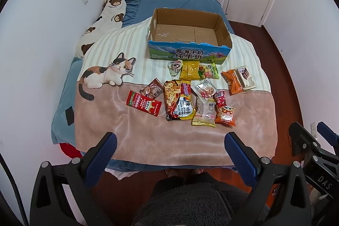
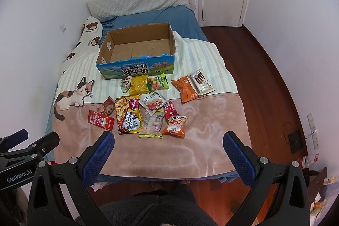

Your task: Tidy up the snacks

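Fingers (image 1: 240, 155) of left gripper (image 1: 170, 151) and right gripper (image 2: 168, 150) held wide apart, nothing gripped, snack packets (image 1: 190, 94) spread on bed blanket (image 1: 137, 130), cardboard box (image 1: 188, 52) seen just behind them.

small print on noodle packet (image 1: 179, 102) seems unreadable.

box (image 1: 186, 54) blue/brown | blanket (image 1: 148, 137) pink, striped, w/ cat print | sheet (image 1: 169, 3) blue
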